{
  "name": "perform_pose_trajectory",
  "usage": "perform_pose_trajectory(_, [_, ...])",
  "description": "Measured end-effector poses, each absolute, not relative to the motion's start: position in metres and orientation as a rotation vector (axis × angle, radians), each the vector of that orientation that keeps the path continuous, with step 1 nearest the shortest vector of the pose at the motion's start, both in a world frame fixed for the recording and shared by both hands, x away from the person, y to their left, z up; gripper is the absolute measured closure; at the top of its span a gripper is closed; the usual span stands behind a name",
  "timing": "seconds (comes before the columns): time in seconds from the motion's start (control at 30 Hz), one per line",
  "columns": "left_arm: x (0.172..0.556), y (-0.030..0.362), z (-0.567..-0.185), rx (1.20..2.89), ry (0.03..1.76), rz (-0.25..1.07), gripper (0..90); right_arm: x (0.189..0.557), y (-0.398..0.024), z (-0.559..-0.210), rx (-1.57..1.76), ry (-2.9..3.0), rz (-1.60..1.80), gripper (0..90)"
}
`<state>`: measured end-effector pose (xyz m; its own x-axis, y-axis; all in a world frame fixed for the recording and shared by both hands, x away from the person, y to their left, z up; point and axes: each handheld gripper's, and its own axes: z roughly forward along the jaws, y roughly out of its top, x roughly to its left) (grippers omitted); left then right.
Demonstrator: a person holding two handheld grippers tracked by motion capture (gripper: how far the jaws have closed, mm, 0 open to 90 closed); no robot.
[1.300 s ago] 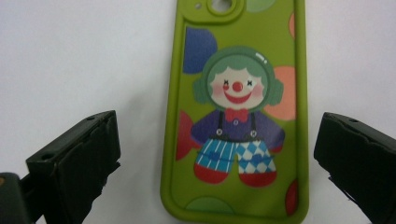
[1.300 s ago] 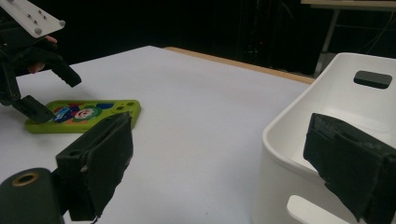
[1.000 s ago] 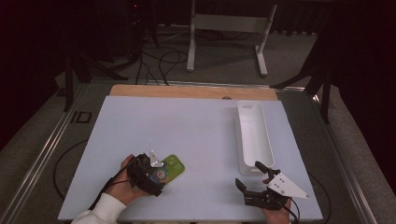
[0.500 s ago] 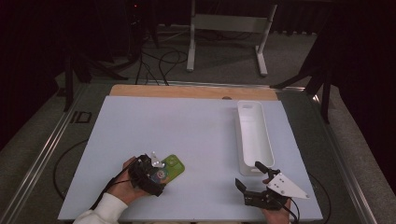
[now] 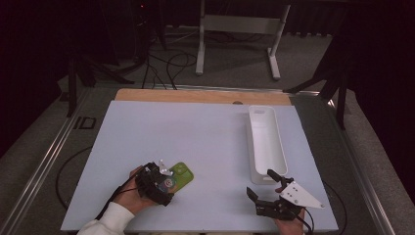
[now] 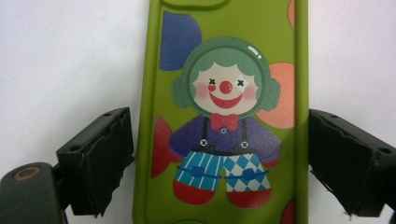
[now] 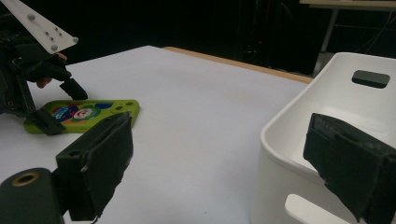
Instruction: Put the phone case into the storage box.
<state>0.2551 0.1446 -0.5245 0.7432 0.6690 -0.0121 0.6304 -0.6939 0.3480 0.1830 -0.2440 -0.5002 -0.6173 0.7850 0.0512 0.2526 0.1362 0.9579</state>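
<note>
A green phone case (image 5: 182, 172) printed with a clown lies flat on the white table top (image 5: 195, 132) at the front left. My left gripper (image 5: 168, 182) points down over it, with a hand behind it. In the left gripper view the case (image 6: 224, 116) lies between the two black jaws of that gripper (image 6: 219, 122). The jaws have just been closing and stand close to the case's long edges without clearly pressing on them. My right gripper (image 5: 259, 182) rests at the front right, open and holding nothing, just short of the white tray (image 5: 254, 142).
The long white tray (image 7: 289, 126) runs front to back on the right, with handle slots in its end walls. In the right gripper view the left gripper (image 7: 60, 109) and the case (image 7: 93, 114) show off to the left. A wooden strip (image 5: 195, 95) edges the table's far side.
</note>
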Motion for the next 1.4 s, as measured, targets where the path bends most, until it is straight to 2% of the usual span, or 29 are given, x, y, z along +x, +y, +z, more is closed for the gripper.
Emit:
perform_pose_trajectory(0.57, [0.256, 0.148, -0.525, 2.599, 1.011, 0.121, 15.5, 0.184, -0.243, -0.501, 0.985, 1.951, 1.493, 8.3])
perform_pose_trajectory(1.4, [0.253, 0.152, -0.511, 2.538, 1.038, 0.248, 16.2, 0.184, -0.244, -0.501, 0.99, 1.949, 1.494, 8.3])
